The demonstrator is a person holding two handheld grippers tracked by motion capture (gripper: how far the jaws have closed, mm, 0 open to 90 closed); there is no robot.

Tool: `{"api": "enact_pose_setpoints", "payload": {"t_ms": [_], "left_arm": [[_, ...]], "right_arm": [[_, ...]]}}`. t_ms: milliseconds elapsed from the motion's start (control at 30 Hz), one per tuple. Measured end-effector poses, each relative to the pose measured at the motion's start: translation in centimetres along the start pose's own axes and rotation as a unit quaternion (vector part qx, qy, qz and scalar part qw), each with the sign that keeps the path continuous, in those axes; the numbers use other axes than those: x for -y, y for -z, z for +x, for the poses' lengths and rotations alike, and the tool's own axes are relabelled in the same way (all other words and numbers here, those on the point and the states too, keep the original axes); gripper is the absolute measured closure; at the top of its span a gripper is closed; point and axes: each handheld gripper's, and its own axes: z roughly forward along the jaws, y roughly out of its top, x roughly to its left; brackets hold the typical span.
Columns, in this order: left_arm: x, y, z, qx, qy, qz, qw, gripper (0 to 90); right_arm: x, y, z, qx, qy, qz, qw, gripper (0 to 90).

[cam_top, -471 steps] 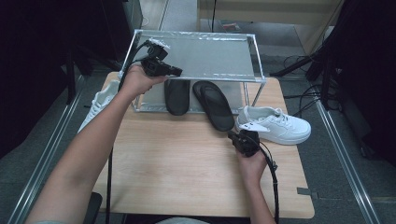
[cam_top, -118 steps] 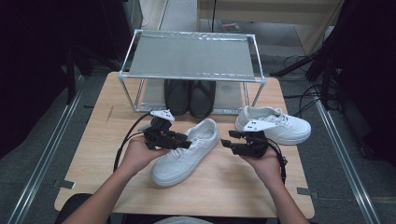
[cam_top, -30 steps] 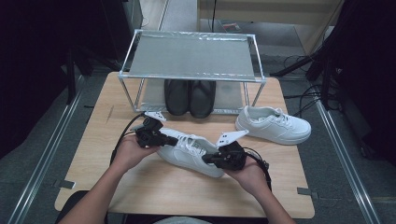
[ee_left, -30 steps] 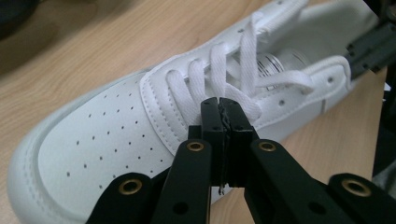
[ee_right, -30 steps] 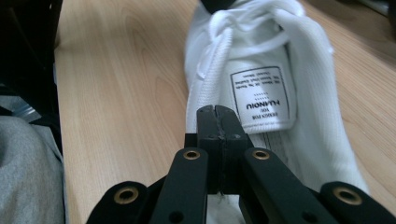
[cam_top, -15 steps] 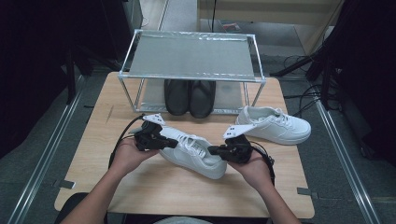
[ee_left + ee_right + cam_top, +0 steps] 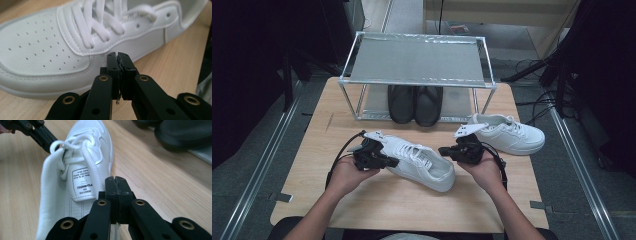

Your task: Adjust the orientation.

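A white sneaker (image 7: 422, 160) lies on the wooden table (image 7: 412, 212) between my two grippers, toe toward the far left. My left gripper (image 7: 393, 162) is shut with nothing in it. In the left gripper view its tips (image 7: 117, 55) sit right by the sneaker's (image 7: 50, 50) side wall below the laces. My right gripper (image 7: 443, 150) is shut and empty at the heel end. In the right gripper view its tips (image 7: 115, 179) stand beside the sneaker's collar (image 7: 82, 165), with the tongue label in sight and the left gripper (image 7: 51, 143) by the laces beyond.
A second white sneaker (image 7: 512, 136) rests at the right of the table. A pair of black slippers (image 7: 414, 102) sits under the metal rack (image 7: 417, 60) at the back. Bare wood lies along the front edge and at the left.
My right gripper has drawn away from the sneaker's middle, toward the far right. The left hand has shifted a little nearer. The sneaker has barely moved.
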Motion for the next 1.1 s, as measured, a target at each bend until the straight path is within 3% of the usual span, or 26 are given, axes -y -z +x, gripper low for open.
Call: {"api": "enact_pose_setpoints", "payload": {"t_ms": [400, 533, 1100], "left_arm": [[0.5, -0.6, 0.3, -0.003, 0.008, 0.002, 1.0000, 88.5], [0.5, -0.4, 0.7, 0.001, 0.018, 0.001, 0.9998, 87.1], [0.5, 0.0, 2.2, -0.023, 0.049, -0.017, 0.9984, 86.1]], "right_arm": [[-0.5, -1.0, 0.1, -0.007, 0.007, 0.006, 0.9999, 90.0], [-0.5, -1.0, 0.5, -0.007, 0.013, 0.009, 0.9999, 90.0], [-0.6, -2.2, 2.6, -0.033, 0.024, 0.010, 0.9991, 90.0]]}}
